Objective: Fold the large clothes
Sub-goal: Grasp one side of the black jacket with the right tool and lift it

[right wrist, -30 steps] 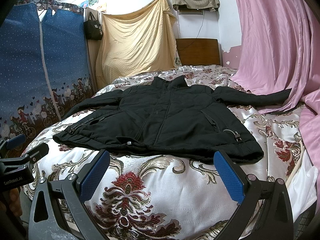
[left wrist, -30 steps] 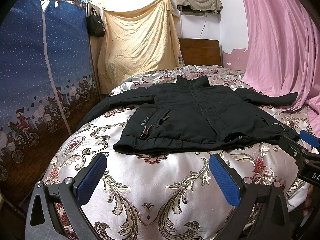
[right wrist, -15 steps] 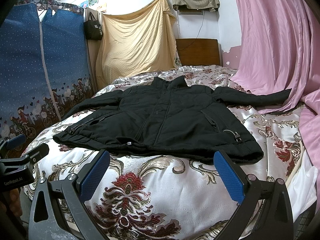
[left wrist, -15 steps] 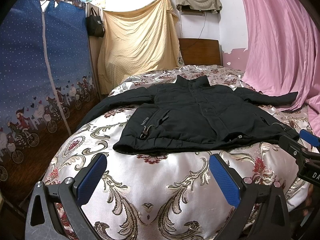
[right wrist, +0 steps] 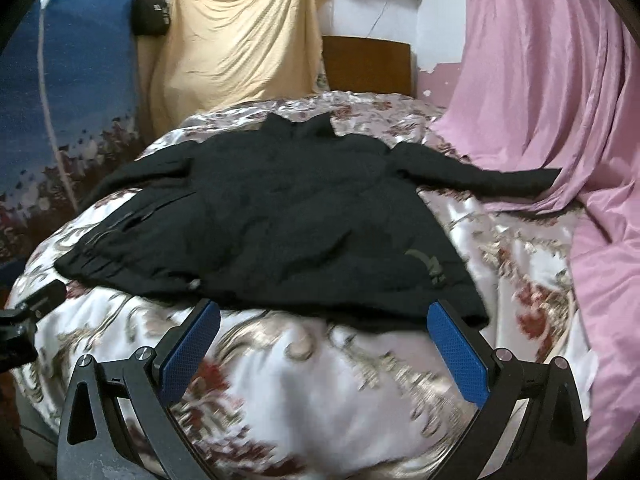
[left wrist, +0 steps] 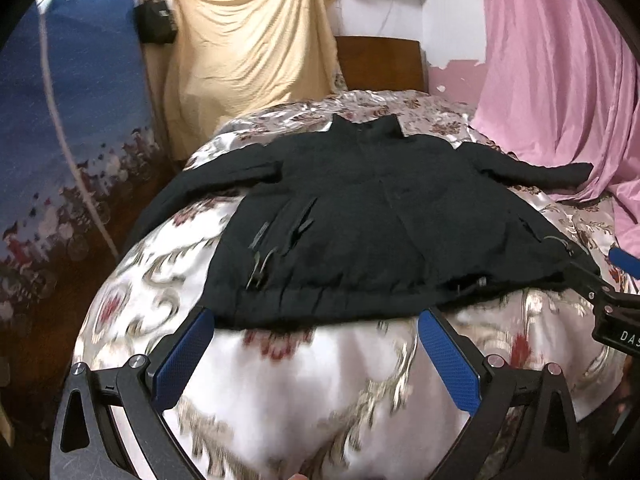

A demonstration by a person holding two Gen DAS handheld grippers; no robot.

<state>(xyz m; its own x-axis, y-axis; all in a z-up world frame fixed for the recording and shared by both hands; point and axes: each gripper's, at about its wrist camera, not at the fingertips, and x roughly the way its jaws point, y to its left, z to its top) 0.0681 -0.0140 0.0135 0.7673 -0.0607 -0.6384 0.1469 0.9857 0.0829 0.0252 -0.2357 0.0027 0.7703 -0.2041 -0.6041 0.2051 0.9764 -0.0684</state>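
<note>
Both grippers have moved in toward the black jacket since the earlier frames, and its hem now reaches the blue finger pads in each wrist view. Nearest the hem, the left gripper is hovering with its fingers spread wide and gripping nothing, over the jacket's lower left corner. The right gripper is hovering likewise, fingers wide apart and empty, by the hem's right corner. The jacket is lying flat, front up, on the floral satin bedspread, sleeves stretched out to either side, collar pointing away from the hem. Beyond the collar are standing a wooden headboard and a hanging yellow sheet. Right of the jacket a pink curtain is draping onto the bed; left of it, a blue fabric wardrobe.
</note>
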